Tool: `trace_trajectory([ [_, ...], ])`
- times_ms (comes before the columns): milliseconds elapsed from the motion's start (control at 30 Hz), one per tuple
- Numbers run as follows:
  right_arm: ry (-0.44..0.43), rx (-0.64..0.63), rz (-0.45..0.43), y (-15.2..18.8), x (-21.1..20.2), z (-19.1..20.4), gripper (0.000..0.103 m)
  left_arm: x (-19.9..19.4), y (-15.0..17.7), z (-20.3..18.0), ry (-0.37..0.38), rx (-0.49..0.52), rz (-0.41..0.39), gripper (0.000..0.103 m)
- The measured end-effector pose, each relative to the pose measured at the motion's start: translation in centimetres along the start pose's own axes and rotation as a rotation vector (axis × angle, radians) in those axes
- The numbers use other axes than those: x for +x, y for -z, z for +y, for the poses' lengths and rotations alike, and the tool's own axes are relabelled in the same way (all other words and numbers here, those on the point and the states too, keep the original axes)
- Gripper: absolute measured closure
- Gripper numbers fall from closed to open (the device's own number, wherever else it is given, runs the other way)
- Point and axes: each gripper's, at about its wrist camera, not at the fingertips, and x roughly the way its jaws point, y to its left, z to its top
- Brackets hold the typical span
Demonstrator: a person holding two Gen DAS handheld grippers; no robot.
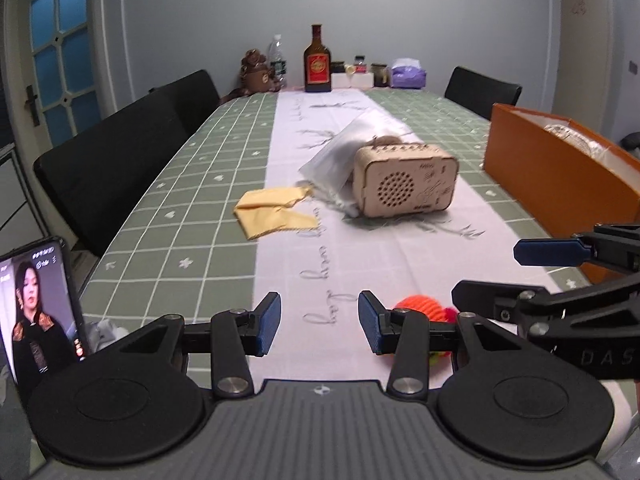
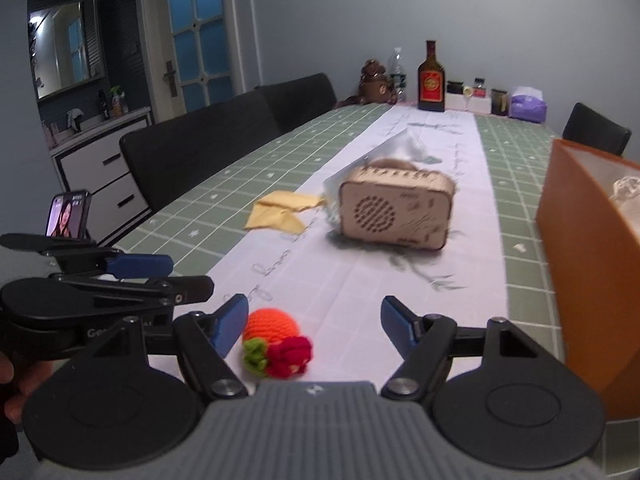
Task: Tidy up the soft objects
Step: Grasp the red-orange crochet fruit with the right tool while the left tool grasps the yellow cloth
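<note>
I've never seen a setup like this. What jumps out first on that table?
Probably the wooden radio-shaped box in the middle of the white runner, with a clear plastic bag behind it and a yellow cloth to its left. Nearer, a crocheted orange, red and green toy lies just ahead of the open right hand-held gripper. An orange box stands at the right edge.

Bare cloth runs ahead to the wooden box (image 2: 396,210); orange bin (image 2: 592,256) walls the right.

Pale grey walls (image 2: 440,8) enclose the room. Black chairs (image 2: 200,152) line the long bench (image 1: 168,216). A glass-paned door (image 2: 200,32) glows blue beside a white drawer cabinet (image 2: 100,176) under a mirror (image 2: 66,46).
</note>
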Motion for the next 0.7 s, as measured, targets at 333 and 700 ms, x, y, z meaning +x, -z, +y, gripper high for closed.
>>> trace_trajectory([
  [333,-0.026,-0.029,0.062,0.5,3.2,1.7,0.037,0.2,0.3,1.7,-0.036,-0.024,0.027,0.053],
  [700,-0.055,-0.032,0.116,0.3,5.1,1.9,0.060,1.5,-0.4,2.4,-0.022,-0.020,0.050,0.053],
])
